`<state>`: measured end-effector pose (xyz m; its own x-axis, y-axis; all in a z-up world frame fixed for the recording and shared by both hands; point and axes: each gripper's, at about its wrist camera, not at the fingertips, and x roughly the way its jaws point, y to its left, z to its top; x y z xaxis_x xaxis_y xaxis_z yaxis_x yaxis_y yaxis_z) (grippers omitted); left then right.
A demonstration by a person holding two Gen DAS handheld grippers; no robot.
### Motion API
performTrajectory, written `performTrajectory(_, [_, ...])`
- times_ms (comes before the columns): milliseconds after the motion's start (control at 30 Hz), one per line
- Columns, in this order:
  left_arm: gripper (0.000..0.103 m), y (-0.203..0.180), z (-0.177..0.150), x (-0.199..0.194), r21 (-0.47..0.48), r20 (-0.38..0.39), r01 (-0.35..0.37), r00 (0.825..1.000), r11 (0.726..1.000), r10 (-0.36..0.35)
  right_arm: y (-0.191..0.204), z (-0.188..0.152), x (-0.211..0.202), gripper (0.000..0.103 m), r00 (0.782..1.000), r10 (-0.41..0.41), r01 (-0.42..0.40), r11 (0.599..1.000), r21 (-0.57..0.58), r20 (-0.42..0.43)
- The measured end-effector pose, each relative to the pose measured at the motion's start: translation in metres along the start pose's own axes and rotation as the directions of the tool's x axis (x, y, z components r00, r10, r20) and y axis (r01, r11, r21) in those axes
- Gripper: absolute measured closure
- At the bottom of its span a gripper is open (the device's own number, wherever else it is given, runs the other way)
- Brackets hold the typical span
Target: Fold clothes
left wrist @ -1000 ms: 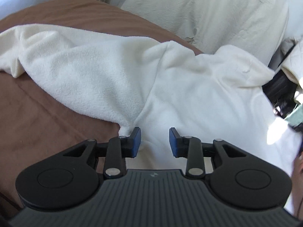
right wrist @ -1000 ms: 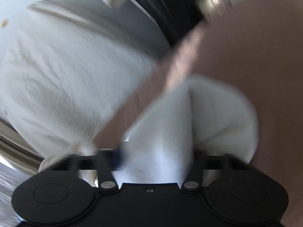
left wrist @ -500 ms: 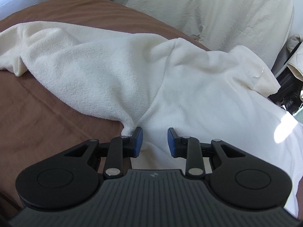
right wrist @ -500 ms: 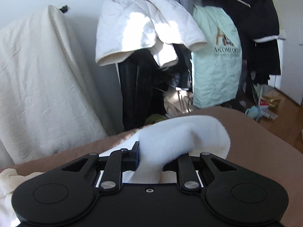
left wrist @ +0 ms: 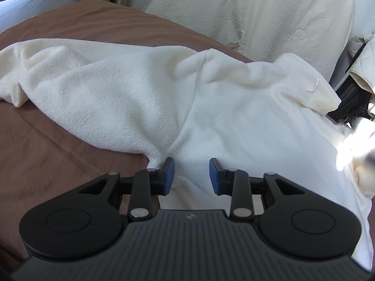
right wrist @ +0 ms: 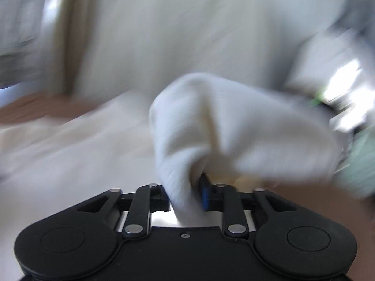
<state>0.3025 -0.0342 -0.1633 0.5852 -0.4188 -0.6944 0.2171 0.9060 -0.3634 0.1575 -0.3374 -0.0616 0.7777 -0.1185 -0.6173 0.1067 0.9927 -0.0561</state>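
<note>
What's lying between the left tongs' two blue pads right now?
White fleece garment fabric lies flat in the gap of the left tongs, unpinched, seen in the left wrist view.

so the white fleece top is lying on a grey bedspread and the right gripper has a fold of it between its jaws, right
Not quite: the bedspread is brown, not grey, as the left wrist view shows. The rest holds: the white fleece top lies on it, and the right gripper has a fold between its jaws.

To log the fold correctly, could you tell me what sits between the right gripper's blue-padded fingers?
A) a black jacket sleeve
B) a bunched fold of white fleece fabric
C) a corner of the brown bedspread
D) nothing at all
B: in the right wrist view a bunched fold of white fleece fabric rises from between the pads of the right gripper, though blur hides how firmly it is pinched.
</note>
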Motion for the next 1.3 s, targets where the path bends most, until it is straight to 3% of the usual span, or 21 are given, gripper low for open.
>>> performTrajectory(33, [0.071, 0.000, 0.000, 0.000, 0.000, -0.001, 0.000, 1.000, 1.000, 0.000, 0.018, -0.011, 0.004, 0.052, 0.990, 0.122, -0.123, 0.992, -0.004, -0.063])
performTrajectory(67, [0.071, 0.000, 0.000, 0.000, -0.002, -0.002, -0.001, 1.000, 1.000, 0.001, 0.032, -0.021, 0.005, 0.052, 0.971, 0.214, -0.218, 0.975, -0.032, -0.110])
performTrajectory(133, [0.071, 0.000, -0.001, -0.001, -0.005, -0.004, -0.001, 1.000, 1.000, 0.001, 0.059, -0.039, 0.005, 0.051, 0.908, 0.368, -0.390, 0.917, -0.082, -0.201])
performTrajectory(200, [0.071, 0.000, 0.000, -0.001, -0.006, -0.005, -0.001, 1.000, 1.000, 0.001, 0.070, -0.046, -0.004, 0.048, 0.889, 0.391, -0.436, 0.883, -0.176, -0.240])
performTrajectory(300, [0.071, 0.000, 0.001, -0.001, -0.014, -0.008, 0.002, 1.000, 1.000, -0.002, 0.056, -0.034, -0.021, 0.040, 0.901, 0.377, -0.420, 0.883, -0.212, -0.212])
performTrajectory(433, [0.071, -0.001, 0.003, -0.005, -0.029, -0.012, 0.036, 0.999, 0.999, -0.036, 0.014, -0.002, -0.026, 0.022, 0.964, 0.249, -0.265, 0.938, -0.223, -0.098])
performTrajectory(500, [0.071, -0.004, 0.006, -0.012, -0.030, -0.004, 0.077, 0.997, 0.997, -0.077, -0.011, 0.010, -0.013, 0.020, 0.987, 0.138, -0.152, 0.962, -0.227, -0.077])
performTrajectory(567, [0.071, -0.012, 0.009, -0.021, -0.008, 0.010, 0.124, 0.992, 0.992, -0.124, -0.029, 0.015, 0.007, 0.020, 0.995, 0.042, -0.062, 0.972, -0.227, -0.090])
performTrajectory(667, [0.067, -0.027, 0.009, -0.030, 0.049, 0.013, 0.164, 0.986, 0.985, -0.165, -0.066, 0.012, 0.047, 0.020, 0.977, 0.018, -0.048, 0.990, -0.136, -0.213])
performTrajectory(700, [0.064, -0.031, 0.008, -0.031, 0.061, 0.009, 0.173, 0.985, 0.983, -0.174, -0.076, 0.010, 0.058, 0.032, 0.968, 0.032, -0.060, 0.993, -0.104, -0.250])
performTrajectory(733, [0.060, -0.034, 0.006, -0.029, 0.065, 0.001, 0.179, 0.984, 0.982, -0.179, -0.078, 0.007, 0.061, 0.076, 0.957, 0.108, -0.131, 0.989, -0.069, -0.271])
performTrajectory(767, [0.060, -0.036, 0.004, -0.026, 0.068, -0.010, 0.182, 0.983, 0.981, -0.182, -0.076, 0.003, 0.061, 0.089, 0.947, 0.162, -0.185, 0.981, -0.057, -0.277])
performTrajectory(867, [0.060, -0.041, -0.004, -0.014, 0.065, -0.059, 0.171, 0.984, 0.983, -0.168, -0.043, -0.010, 0.015, 0.093, 0.985, 0.144, -0.163, 0.958, -0.236, -0.095])
performTrajectory(933, [0.060, -0.041, -0.006, -0.011, 0.068, -0.068, 0.154, 0.986, 0.986, -0.150, -0.050, -0.014, -0.014, 0.093, 0.996, 0.082, -0.074, 0.981, -0.179, 0.035])
performTrajectory(1000, [0.060, -0.042, -0.007, -0.008, 0.071, -0.076, 0.137, 0.988, 0.988, -0.131, -0.074, -0.022, -0.038, 0.094, 0.987, -0.080, 0.091, 0.993, -0.073, 0.139])
performTrajectory(1100, [0.060, -0.041, -0.007, -0.005, 0.069, -0.085, 0.115, 0.990, 0.991, -0.109, -0.125, -0.040, -0.065, 0.093, 0.925, -0.342, 0.322, 0.937, 0.137, 0.165])
performTrajectory(1167, [0.060, -0.037, -0.006, -0.006, 0.060, -0.089, 0.106, 0.991, 0.993, -0.100, -0.155, -0.058, -0.075, 0.093, 0.900, -0.426, 0.384, 0.875, 0.295, 0.094])
performTrajectory(1300, [0.060, -0.032, -0.003, -0.006, 0.063, -0.091, 0.075, 0.993, 0.995, -0.069, -0.211, -0.094, -0.094, 0.094, 0.839, -0.539, 0.486, 0.678, 0.551, -0.076])
